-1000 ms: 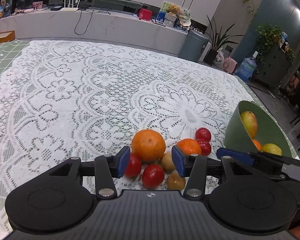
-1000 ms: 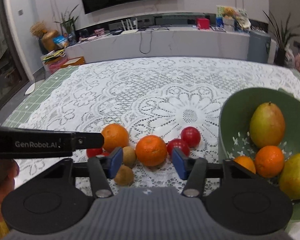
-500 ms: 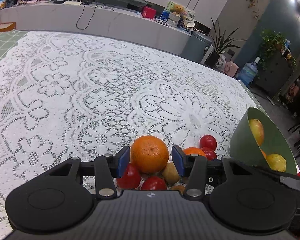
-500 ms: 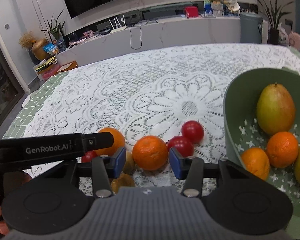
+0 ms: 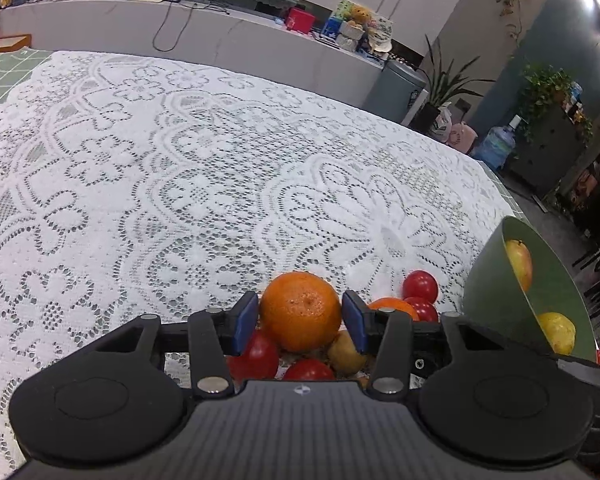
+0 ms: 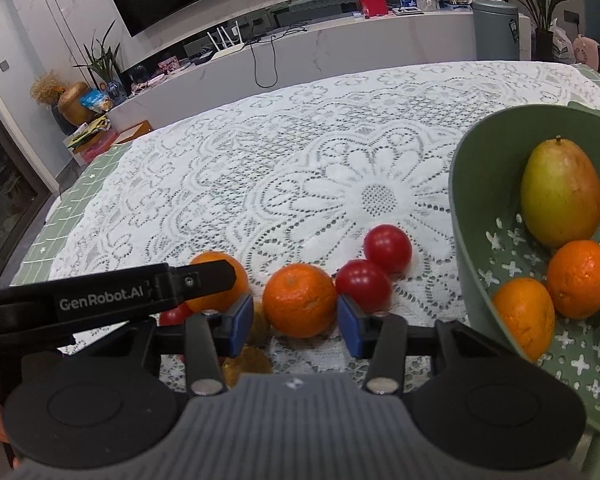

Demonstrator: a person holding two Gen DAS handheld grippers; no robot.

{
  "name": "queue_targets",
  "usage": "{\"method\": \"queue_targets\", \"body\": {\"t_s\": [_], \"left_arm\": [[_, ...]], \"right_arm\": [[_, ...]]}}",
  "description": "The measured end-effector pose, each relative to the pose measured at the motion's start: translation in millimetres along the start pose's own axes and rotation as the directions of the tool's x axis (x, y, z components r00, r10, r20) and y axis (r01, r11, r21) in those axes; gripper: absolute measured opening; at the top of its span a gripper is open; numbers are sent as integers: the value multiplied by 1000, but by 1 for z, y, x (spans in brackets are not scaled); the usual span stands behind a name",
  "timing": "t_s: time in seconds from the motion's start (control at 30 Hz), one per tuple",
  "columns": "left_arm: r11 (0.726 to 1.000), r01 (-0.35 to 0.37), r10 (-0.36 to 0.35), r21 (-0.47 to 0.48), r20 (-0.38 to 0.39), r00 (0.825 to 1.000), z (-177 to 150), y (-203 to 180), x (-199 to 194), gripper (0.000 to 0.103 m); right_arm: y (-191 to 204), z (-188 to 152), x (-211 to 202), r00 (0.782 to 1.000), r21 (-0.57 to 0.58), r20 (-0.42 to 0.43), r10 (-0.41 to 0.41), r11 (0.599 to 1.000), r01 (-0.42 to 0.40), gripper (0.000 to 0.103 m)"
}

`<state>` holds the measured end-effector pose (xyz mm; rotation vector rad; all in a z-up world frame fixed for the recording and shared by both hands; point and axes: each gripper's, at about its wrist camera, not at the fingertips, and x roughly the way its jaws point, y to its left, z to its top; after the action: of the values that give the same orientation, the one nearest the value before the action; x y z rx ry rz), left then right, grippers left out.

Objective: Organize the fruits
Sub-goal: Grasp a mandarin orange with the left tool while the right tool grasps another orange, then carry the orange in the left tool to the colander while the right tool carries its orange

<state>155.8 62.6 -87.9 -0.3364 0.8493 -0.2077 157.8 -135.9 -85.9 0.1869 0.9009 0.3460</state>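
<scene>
A large orange (image 5: 300,310) sits between the blue pads of my left gripper (image 5: 300,316); the pads touch or nearly touch its sides, and it still seems to rest on the lace cloth. Red tomatoes (image 5: 256,354) and a kiwi (image 5: 344,354) lie under it. My right gripper (image 6: 296,320) is open around a smaller orange (image 6: 300,300) with small gaps on both sides. Two tomatoes (image 6: 388,248) lie to its right. The green bowl (image 6: 466,216) at the right holds a mango (image 6: 560,196) and two oranges (image 6: 580,278).
The left gripper's body (image 6: 100,300) crosses the right wrist view at the left, in front of the large orange. The white lace tablecloth (image 5: 180,168) stretches far ahead. The bowl (image 5: 496,280) stands close on the right in the left wrist view.
Both grippers moved forward and down onto the fruit pile. The left jaws narrowed around the large orange. The right jaws came around the smaller orange.
</scene>
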Motion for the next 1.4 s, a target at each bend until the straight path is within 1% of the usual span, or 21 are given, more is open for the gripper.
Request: {"method": "queue_targets", "body": {"t_s": [0.03, 0.3, 0.47, 0.7, 0.97, 1.1, 1.23, 1.4], "left_arm": [[1000, -4, 4, 9, 2, 1000, 0, -1, 0, 51], [1000, -18, 18, 17, 16, 1000, -1, -2, -1, 50], [1000, -28, 27, 14, 43, 999, 0, -2, -8, 50], [1000, -23, 22, 10, 92, 996, 1, -4, -22, 50], [1000, 8, -4, -27, 154, 988, 0, -5, -41, 50], [997, 49, -39, -52, 180, 983, 1, -5, -52, 50], [997, 58, -48, -42, 195, 980, 0, -13, -61, 50], [997, 78, -71, -25, 195, 978, -2, -28, -71, 50]], "right_arm": [[0, 0, 0, 1000, -2, 0, -6, 1000, 6, 37], [-1, -1, -3, 1000, -12, 7, -7, 1000, 7, 36], [3, -2, -12, 999, -30, 53, 3, 1000, -1, 35], [3, -2, -22, 996, -36, 92, 0, 999, 4, 32], [6, -4, -37, 991, -58, 136, 8, 998, 0, 31], [4, -5, -48, 987, -55, 160, 16, 998, -7, 31], [1, -4, -66, 980, -67, 198, 12, 998, 2, 31], [-5, -2, -90, 973, -68, 230, -11, 997, 28, 31]]}}
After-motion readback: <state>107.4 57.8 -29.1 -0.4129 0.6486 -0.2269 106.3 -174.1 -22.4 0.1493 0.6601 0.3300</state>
